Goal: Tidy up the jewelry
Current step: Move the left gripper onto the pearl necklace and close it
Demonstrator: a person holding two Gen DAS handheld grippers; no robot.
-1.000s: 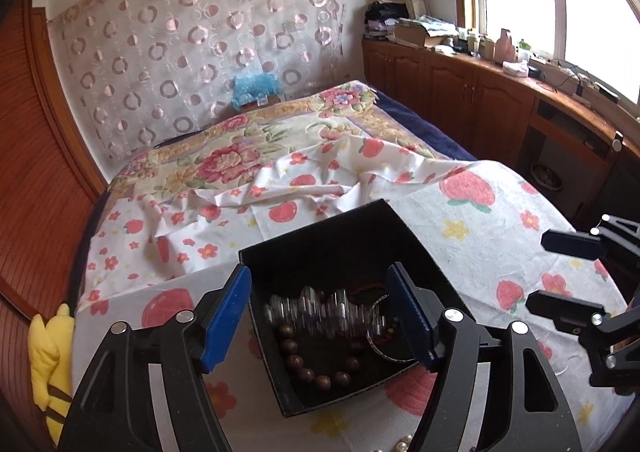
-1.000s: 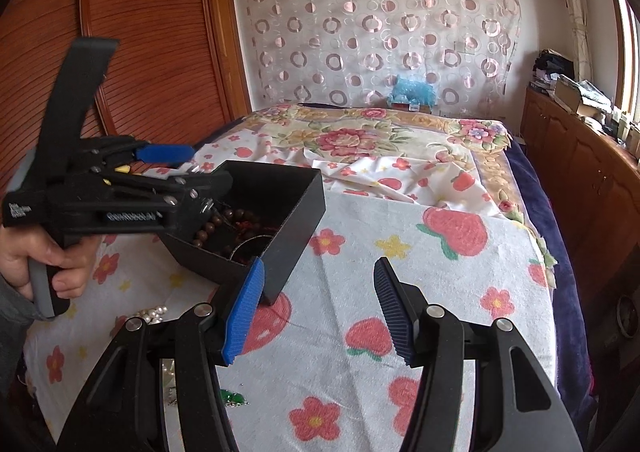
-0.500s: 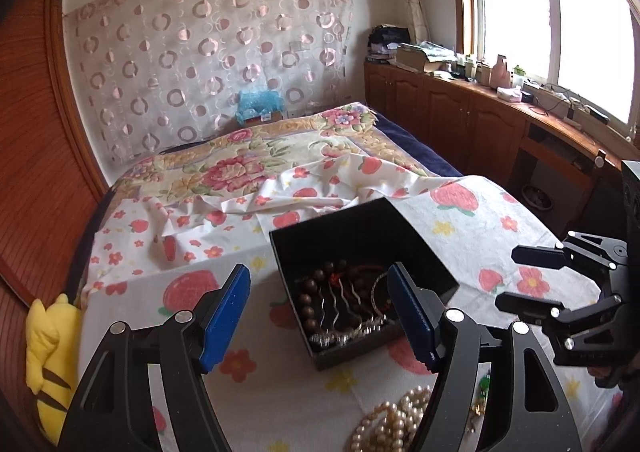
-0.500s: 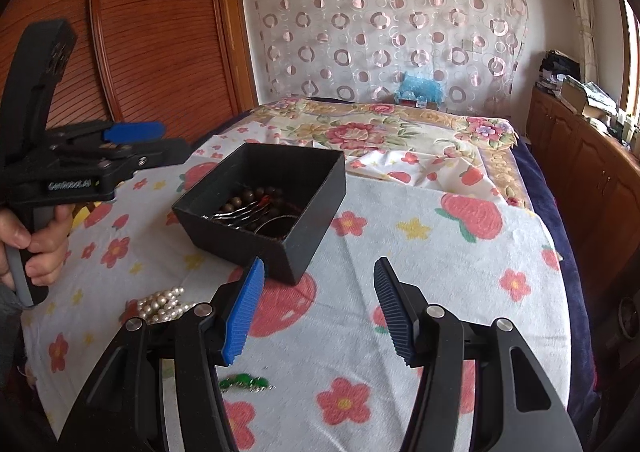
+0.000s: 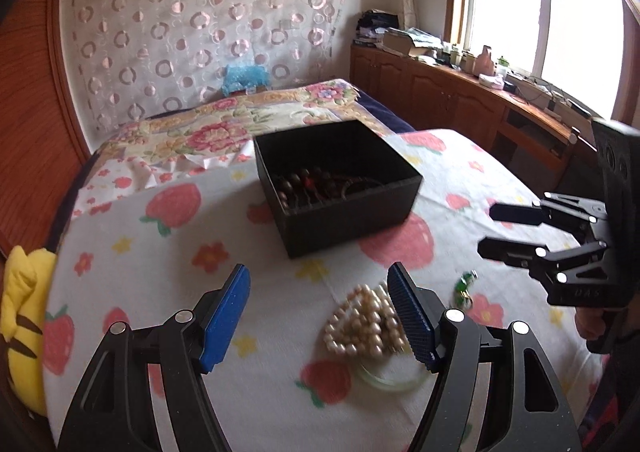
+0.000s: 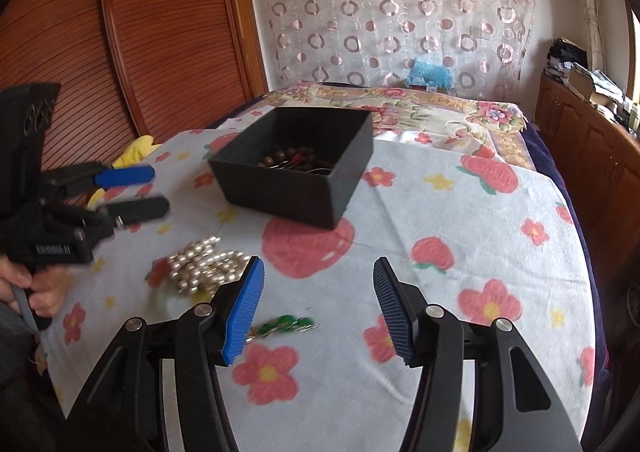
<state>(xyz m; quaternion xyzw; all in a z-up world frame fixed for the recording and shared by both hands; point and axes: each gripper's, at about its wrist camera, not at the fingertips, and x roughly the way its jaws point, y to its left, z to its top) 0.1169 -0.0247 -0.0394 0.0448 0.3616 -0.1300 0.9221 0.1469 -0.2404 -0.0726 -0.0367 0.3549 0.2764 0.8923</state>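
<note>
A black open box point(image 5: 340, 188) point(image 6: 296, 168) with brown beads and bracelets inside stands on the flowered cloth. A heap of pearl necklace point(image 5: 362, 326) point(image 6: 204, 268) lies in front of it, partly over a pale green bangle point(image 5: 384, 378). A small green jewel piece point(image 5: 464, 286) point(image 6: 286, 324) lies to the right of the pearls. My left gripper point(image 5: 320, 312) point(image 6: 132, 192) is open and empty, just left of the pearls. My right gripper point(image 6: 318, 304) point(image 5: 494, 230) is open and empty, near the green piece.
The cloth covers a round table point(image 6: 460, 220). A bed point(image 6: 400, 104) with a flowered cover lies behind it. A yellow plush toy point(image 5: 20, 316) sits at the left edge. Wooden cabinets point(image 5: 460, 100) line the window wall.
Both grippers have drawn back from the box. The pearls, bangle and green piece have come into view close to the fingers. Both stay open.
</note>
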